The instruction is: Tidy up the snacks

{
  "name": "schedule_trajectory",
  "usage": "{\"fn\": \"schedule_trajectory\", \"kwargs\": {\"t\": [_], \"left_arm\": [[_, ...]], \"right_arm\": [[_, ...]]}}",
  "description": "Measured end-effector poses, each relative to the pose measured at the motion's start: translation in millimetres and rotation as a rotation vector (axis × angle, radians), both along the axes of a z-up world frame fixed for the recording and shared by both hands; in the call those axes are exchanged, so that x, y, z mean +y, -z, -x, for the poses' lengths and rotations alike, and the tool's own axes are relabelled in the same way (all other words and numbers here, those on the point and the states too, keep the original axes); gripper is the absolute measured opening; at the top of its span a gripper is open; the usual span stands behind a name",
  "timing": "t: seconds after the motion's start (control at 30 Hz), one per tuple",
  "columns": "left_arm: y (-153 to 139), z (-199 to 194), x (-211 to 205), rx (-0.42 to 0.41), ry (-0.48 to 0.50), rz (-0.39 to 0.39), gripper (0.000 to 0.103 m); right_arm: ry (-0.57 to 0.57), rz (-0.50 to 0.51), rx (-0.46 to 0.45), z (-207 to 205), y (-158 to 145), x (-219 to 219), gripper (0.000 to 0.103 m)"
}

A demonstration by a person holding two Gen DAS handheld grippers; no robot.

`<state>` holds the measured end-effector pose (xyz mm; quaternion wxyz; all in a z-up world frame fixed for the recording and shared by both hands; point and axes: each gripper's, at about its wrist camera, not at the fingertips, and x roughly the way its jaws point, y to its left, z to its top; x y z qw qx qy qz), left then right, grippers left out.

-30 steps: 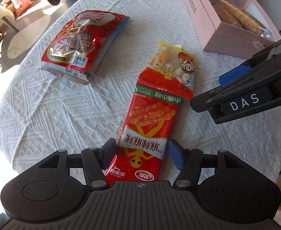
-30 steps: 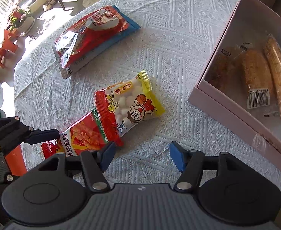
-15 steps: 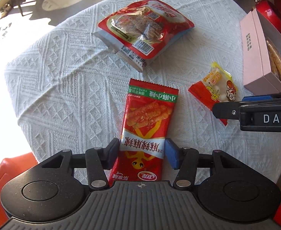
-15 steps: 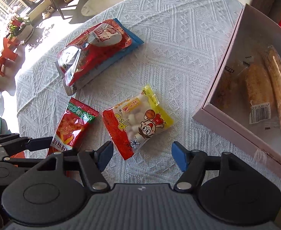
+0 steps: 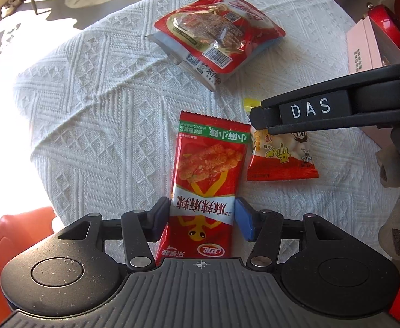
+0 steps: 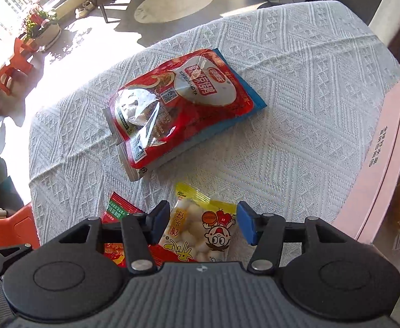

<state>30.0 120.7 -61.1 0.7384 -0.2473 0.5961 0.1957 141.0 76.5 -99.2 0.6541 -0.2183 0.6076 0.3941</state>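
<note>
I am holding my left gripper (image 5: 202, 220) pointed steeply down over the table (image 5: 104, 125), which is wearing a white textured cloth. A long red snack packet (image 5: 206, 180) is lying flat between its blue pads, lower end under the gripper body, green-banded top pointing away from me. The jaws have just been closing in on it; the pads are sitting right against the packet's edges, and I am reading that as a grasp, though how firmly they are pressing I cannot tell.

My right gripper (image 6: 203, 224) is straddling the yellow-and-red bag of small white puffs (image 6: 200, 229), which is lying just beside the red packet, to its right in the left wrist view. Its jaws have just been narrowing too, with the bag between them; a sliver of cloth is showing beside the right pad, so I am not gripping it yet.

Farther out on the table, a big red pouch (image 6: 183, 104) is resting on a blue one. The pink box (image 6: 385, 153) is standing at the right edge with wrapped bread inside.
</note>
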Motion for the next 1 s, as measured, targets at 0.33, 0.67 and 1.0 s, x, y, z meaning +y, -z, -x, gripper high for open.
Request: {"fn": "schedule_trajectory", "kwargs": {"t": [0.33, 0.67, 1.0], "left_arm": [[-1, 15, 14, -0.009, -0.053, -0.015, 0.057], [-2, 24, 22, -0.003, -0.104, -0.024, 0.057], [-3, 31, 26, -0.021, -0.127, 0.002, 0.057]], "right_arm": [[0.011, 0.03, -0.098, 7, -13, -30, 0.059], [0.25, -0.066, -0.085, -34, -30, 38, 0.075], [-0.007, -0.053, -0.227, -22, -4, 81, 0.073]]}}
